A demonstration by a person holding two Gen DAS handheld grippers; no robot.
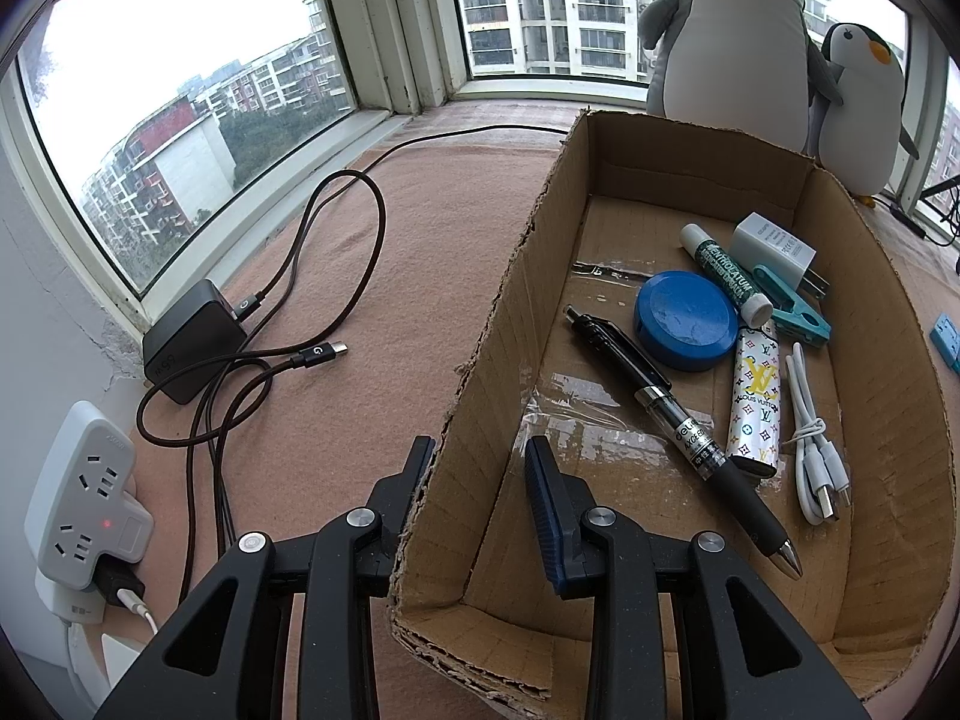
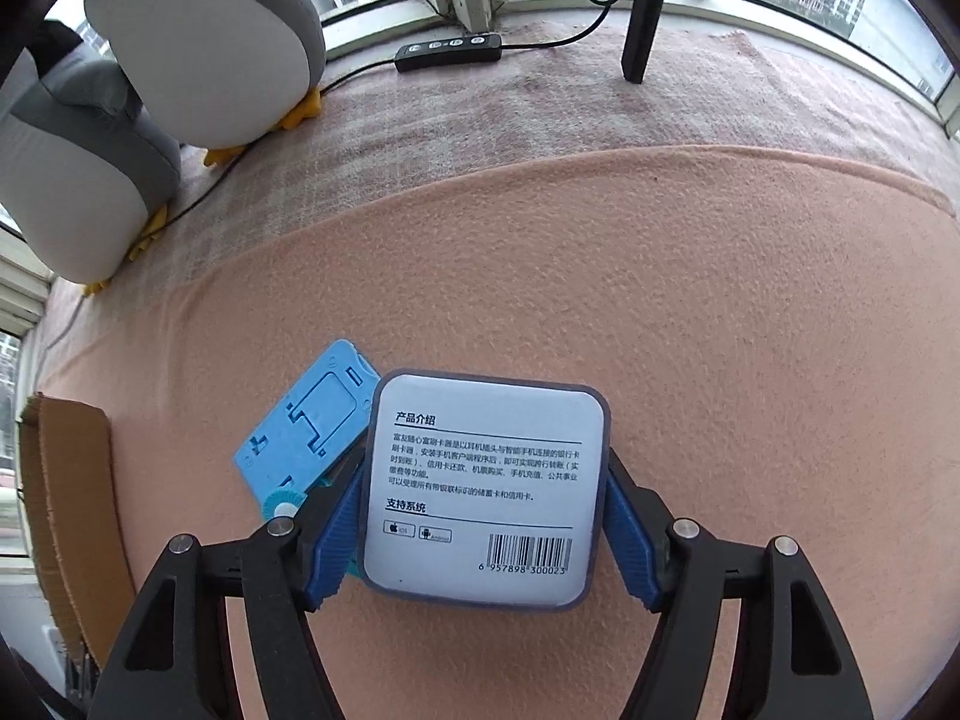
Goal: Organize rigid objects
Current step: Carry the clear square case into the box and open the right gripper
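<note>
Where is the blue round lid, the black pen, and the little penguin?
blue round lid (image 1: 686, 320), left wrist view, middle of its top.
black pen (image 1: 684, 429), left wrist view, on its printed barrel.
little penguin (image 1: 864, 114), left wrist view, its white belly.

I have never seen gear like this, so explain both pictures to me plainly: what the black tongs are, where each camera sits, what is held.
A person holds two hand grippers, each with a camera looking along its fingers. In the left view, the left gripper is shut on the cardboard box wall; inside lie a pen, blue round tin, lip balm and white cable. In the right view, the right gripper straddles a square case on the pink cloth, beside a blue phone stand; I cannot tell whether it grips.
</note>
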